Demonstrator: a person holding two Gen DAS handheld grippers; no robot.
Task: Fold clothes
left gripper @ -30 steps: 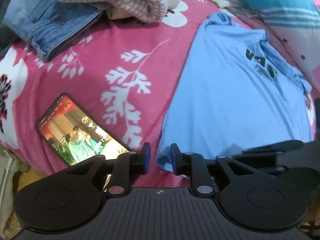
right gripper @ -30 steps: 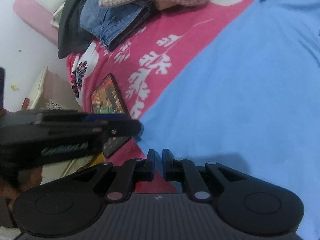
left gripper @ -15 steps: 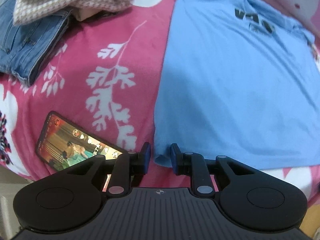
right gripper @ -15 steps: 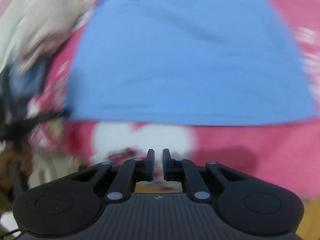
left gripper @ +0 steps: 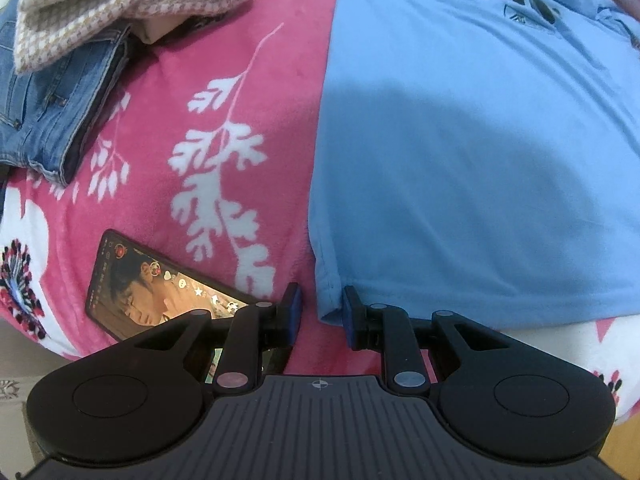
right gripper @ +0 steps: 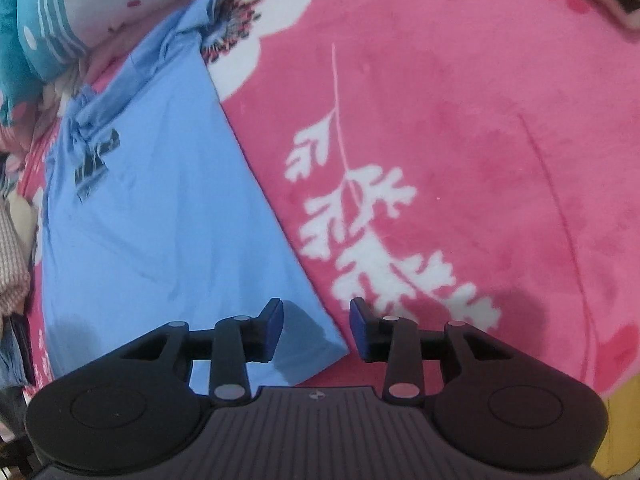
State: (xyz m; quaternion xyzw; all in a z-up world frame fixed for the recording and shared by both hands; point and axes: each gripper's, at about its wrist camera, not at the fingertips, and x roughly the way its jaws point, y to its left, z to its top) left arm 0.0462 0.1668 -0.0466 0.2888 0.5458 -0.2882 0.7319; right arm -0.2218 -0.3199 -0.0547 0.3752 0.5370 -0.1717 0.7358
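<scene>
One light blue T-shirt [left gripper: 472, 168] lies spread flat on a pink fleece blanket [left gripper: 224, 92] with white leaf and flower prints, its dark chest lettering at the far end and its hem along the near edge.

At the shirt's near left hem corner, the left gripper [left gripper: 320, 310] points down with its blue-padded jaws a little apart. The corner of the hem sits in the gap, close against the right pad, but the pads do not appear to pinch it.

At the near right hem corner, the right gripper [right gripper: 316, 330] points down as well, and its jaws are opening. The corner tip of the shirt [right gripper: 160, 240] lies between them, not pressed by either pad.

Judging by this, the step in hand is taking both hem corners to lift them for a fold. To do it well, each claw should sink until the pads straddle only the shirt fabric, then close fully, without catching the blanket pile.

Left of the shirt, a smartphone [left gripper: 160, 292] with a lit screen lies near the left claw. Farther left, folded blue jeans [left gripper: 52, 120] sit under a folded houndstooth garment [left gripper: 120, 4].
</scene>
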